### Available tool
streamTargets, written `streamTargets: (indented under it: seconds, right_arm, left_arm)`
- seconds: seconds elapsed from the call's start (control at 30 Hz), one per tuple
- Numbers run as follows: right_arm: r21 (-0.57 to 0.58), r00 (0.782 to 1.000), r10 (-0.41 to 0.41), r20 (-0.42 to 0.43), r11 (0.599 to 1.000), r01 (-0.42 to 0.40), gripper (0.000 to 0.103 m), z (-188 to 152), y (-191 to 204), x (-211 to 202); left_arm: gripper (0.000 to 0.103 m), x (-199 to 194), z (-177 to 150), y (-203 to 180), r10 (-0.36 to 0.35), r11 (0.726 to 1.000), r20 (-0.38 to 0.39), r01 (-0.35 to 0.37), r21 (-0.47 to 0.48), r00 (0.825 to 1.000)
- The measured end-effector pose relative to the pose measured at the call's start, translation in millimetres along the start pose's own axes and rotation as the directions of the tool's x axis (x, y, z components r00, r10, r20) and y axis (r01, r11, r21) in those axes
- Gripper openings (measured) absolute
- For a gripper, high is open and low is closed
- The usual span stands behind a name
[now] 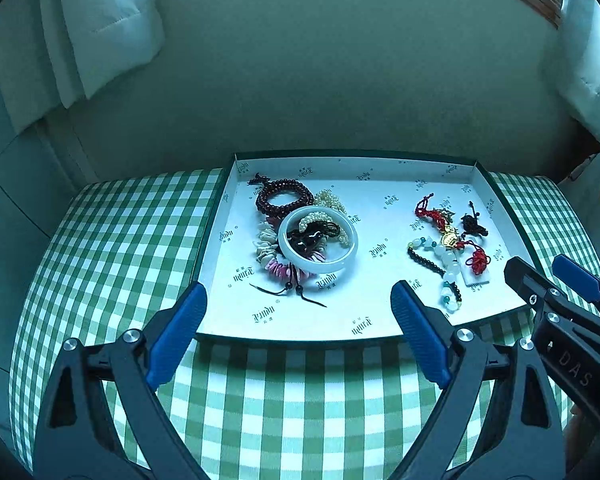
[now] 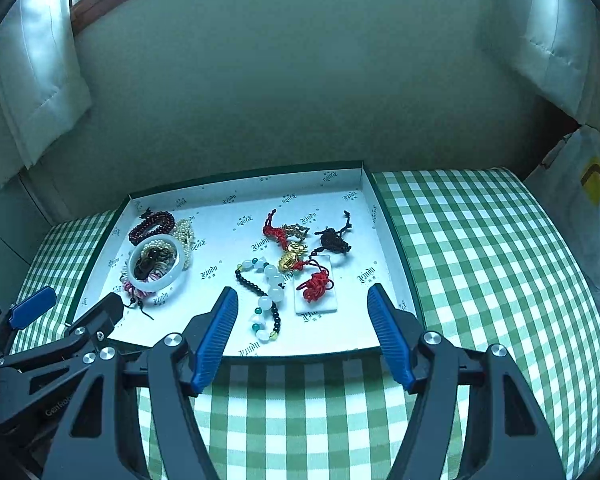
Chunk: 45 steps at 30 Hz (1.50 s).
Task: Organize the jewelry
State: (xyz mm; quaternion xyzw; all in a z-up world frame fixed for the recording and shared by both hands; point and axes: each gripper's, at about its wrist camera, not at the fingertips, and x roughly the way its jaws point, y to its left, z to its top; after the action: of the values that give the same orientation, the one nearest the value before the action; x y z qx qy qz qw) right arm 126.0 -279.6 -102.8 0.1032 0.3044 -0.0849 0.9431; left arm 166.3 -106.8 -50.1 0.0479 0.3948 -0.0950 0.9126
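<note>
A shallow white box lid [image 1: 364,322] [image 2: 340,178] with a green rim lies on the checked cloth. On its left lies a heap: a white bangle [image 1: 318,266] [image 2: 156,285], dark red beads [image 1: 284,196] [image 2: 152,224], pearls and pink shell pieces. On its right lie a bead string [image 1: 446,276] [image 2: 266,292], a gold charm with red cords [image 1: 450,240] [image 2: 290,260], a white pendant slab [image 2: 316,300] and a dark knotted cord [image 2: 334,240]. My left gripper [image 1: 300,304] is open above the lid's near edge. My right gripper [image 2: 302,304] is open near the bead string.
A green and white checked cloth [image 2: 480,260] covers the table. A plain wall stands behind, with white curtains [image 1: 80,40] [image 2: 560,40] at both sides. A white bag with a yellow mark [image 2: 592,184] stands at the far right.
</note>
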Motion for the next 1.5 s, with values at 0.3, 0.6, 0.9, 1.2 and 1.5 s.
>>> streamTargets:
  seconds: [0.3,0.6,0.9,1.2,1.5]
  right_arm:
    - [-0.001,0.998,0.004,0.063,1.0,-0.004,0.071,-5,3,-59]
    - [-0.027,0.992,0.006,0.129,1.0,-0.003,0.071,-13,10,-110]
    - [-0.035,0.987,0.009,0.159,0.999,-0.003,0.071,-18,16,-130]
    - [-0.022,0.988,0.01,0.156,1.0,-0.006,0.071,-21,8,-140]
    - [-0.035,0.985,0.02,0.17,0.999,-0.014,0.071,-24,10,-151]
  left_arm:
    - [0.093,-56,-9,3,-0.01,1.0,0.037,0.01,-0.008,0.999]
    - [0.095,-96,-19,2,0.008,1.0,0.085,-0.008,-0.005,0.996]
    - [0.095,-118,-26,1,-0.002,1.0,0.1,0.002,0.002,0.995]
    - [0.095,-128,-25,10,-0.005,0.999,0.099,0.008,-0.034,0.995]
    - [0.095,-137,-26,7,-0.009,1.0,0.112,0.011,-0.023,0.994]
